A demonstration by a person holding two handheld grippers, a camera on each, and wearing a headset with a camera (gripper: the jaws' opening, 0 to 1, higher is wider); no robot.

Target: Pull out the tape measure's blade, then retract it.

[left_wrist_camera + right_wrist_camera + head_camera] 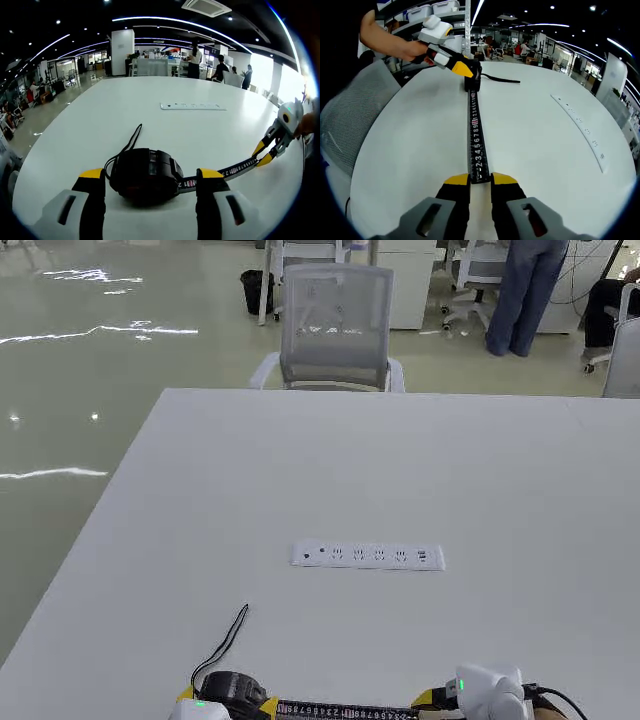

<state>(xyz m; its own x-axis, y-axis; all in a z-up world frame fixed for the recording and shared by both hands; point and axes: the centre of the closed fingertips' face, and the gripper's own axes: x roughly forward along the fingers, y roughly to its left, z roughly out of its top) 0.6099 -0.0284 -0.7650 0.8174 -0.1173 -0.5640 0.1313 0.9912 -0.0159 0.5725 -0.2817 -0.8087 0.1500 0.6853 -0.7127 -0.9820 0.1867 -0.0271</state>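
The tape measure (235, 692) sits at the near edge of the white table (400, 460), its case clamped between the jaws of the left gripper (150, 175). The blade (475, 135) is drawn out flat along that edge – the right gripper (480, 180) pinches its end, jaws closed on it. A black wrist strap (225, 640) trails from the case toward the table centre. A power strip (368, 556) lies mid-table, well apart from both grippers – bare surface extends beyond it to the far edge, where a chair (335, 330) stands.
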